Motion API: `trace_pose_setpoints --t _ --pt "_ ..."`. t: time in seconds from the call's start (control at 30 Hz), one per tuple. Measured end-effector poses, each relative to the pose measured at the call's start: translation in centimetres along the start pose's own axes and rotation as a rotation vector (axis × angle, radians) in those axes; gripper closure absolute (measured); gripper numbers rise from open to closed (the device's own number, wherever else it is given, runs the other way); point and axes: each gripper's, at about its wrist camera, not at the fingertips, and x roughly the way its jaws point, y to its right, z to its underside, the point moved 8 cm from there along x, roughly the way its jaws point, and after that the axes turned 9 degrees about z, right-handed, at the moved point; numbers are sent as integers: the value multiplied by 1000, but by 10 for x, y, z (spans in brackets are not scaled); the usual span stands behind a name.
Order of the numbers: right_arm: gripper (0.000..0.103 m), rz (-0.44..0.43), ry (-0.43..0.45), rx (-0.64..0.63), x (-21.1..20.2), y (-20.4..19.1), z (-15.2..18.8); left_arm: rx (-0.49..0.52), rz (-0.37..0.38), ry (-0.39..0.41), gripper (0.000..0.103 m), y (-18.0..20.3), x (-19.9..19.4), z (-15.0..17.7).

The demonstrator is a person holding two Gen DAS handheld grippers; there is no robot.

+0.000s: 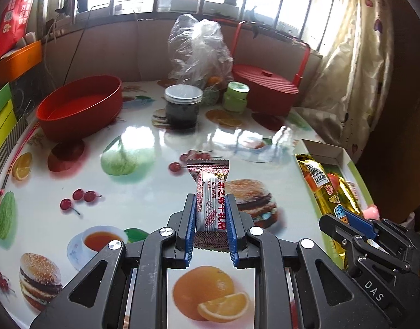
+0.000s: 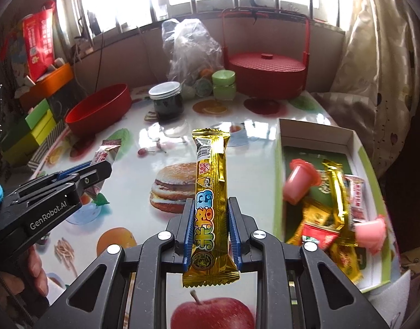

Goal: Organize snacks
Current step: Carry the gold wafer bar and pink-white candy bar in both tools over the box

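Observation:
My left gripper [image 1: 210, 213] is shut on a small white and red wrapped candy [image 1: 210, 192], held above the fruit-print table [image 1: 144, 192]. It also shows in the right wrist view [image 2: 100, 170] at the left, with the candy [image 2: 104, 153] sticking out. My right gripper [image 2: 210, 219] is shut on a long gold snack bar [image 2: 210, 192], held lengthwise above the table. In the left wrist view the right gripper [image 1: 352, 224] and gold bar [image 1: 325, 183] are at the far right. An open white box [image 2: 316, 134] at the right holds several snacks and pink jelly cups [image 2: 299, 181].
An empty red bowl [image 1: 81, 107] stands at the back left. A dark jar with a silver lid [image 1: 182, 104], a green jar [image 1: 236, 96], a clear plastic bag [image 1: 199, 49] and a lidded red basket with handle [image 1: 264, 85] stand at the back. Coloured boxes [image 2: 37, 128] line the left edge.

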Motion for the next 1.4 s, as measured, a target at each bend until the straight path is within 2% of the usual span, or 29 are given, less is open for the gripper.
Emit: trace_pose_setpoints --t 0.67,1.1,1.4 --pt "81 87 47 93 -36 73 -5 102 146 -33 82 86 11 2" --pt "81 134 46 130 -35 110 -8 151 209 -65 82 127 22 6" --pt "81 147 9 162 -19 140 -7 180 262 -114 82 158 40 17"
